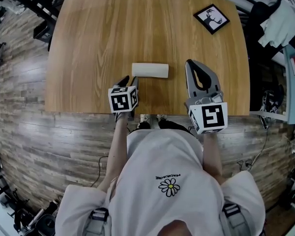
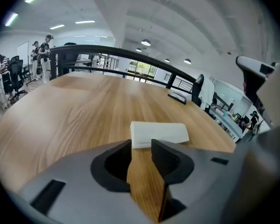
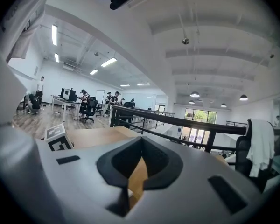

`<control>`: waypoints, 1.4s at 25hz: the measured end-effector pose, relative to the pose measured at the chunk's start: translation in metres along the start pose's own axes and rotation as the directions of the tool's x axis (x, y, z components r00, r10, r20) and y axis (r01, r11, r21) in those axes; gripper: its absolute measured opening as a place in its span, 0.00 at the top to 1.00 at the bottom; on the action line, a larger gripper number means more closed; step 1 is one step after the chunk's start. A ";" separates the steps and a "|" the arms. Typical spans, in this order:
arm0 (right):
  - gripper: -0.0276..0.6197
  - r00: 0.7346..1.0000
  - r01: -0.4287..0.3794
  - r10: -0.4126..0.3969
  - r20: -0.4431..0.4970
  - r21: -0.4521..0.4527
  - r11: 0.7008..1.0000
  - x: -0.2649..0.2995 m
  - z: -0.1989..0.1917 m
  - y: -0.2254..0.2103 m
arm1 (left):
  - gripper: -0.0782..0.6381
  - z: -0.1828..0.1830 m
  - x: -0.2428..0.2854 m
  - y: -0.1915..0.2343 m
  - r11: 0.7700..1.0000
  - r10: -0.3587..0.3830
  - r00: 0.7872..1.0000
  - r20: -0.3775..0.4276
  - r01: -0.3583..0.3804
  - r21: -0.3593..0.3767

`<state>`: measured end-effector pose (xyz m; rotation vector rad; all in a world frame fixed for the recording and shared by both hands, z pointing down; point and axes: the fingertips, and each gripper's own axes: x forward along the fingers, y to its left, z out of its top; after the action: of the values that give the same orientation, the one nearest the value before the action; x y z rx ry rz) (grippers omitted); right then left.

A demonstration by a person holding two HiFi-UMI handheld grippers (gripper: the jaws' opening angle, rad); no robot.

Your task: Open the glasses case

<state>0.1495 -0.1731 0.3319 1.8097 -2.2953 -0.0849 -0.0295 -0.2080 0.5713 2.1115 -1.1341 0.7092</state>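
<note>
Left gripper (image 2: pixel 142 147): 2 jaws apart, only bare table (image 2: pixel 74 111) wood in the gap. Glasses case (image 2: pixel 159 133), white, shut, lies flat just beyond the jaw tips; contact unclear. Behind the case, near the far table edge: 1 dark flat item (image 2: pixel 177 97). Right of the case: right gripper (image 2: pixel 253 69). Black railing (image 2: pixel 130 56) beyond the table.

Wooden table (image 1: pixel 88 43), white glasses case (image 1: pixel 150 70) mid-front, framed picture (image 1: pixel 211 18) at corner
</note>
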 end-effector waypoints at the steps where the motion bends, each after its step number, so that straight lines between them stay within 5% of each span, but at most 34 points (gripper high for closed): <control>1: 0.95 1.000 -0.001 0.001 -0.004 -0.006 1.000 0.000 0.000 0.000 | 0.69 -0.005 0.003 0.000 1.000 0.002 1.000 -0.022 -0.002 0.003; 14: 0.95 0.999 0.002 -0.002 -0.052 -0.007 1.000 0.003 -0.012 -0.003 | 0.69 -0.014 0.028 0.000 1.000 -0.009 0.992 -0.126 0.012 0.019; 25: 0.94 0.997 -0.034 0.032 -0.074 -0.028 0.999 0.023 -0.020 0.000 | 0.72 -0.016 0.032 0.001 0.998 0.004 0.992 -0.130 0.004 0.057; 28: 0.86 0.992 -0.084 0.074 -0.104 -0.101 0.991 0.037 -0.023 0.005 | 0.72 -0.017 0.033 0.001 0.998 0.002 0.990 -0.138 0.007 0.063; 31: 0.71 0.963 -0.221 0.186 -0.197 -0.173 0.960 0.055 -0.047 0.024 | 0.73 -0.016 0.033 0.002 0.998 -0.006 0.990 -0.143 0.015 0.059; 35: 0.56 0.852 -0.447 0.321 -0.414 -0.253 0.858 0.061 -0.115 0.061 | 0.73 -0.017 0.033 0.001 0.999 -0.011 0.990 -0.143 0.018 0.047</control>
<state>0.1014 -0.2074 0.4635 1.0605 -2.1655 -0.0724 -0.0176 -0.2130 0.6060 2.0704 -1.0330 0.8743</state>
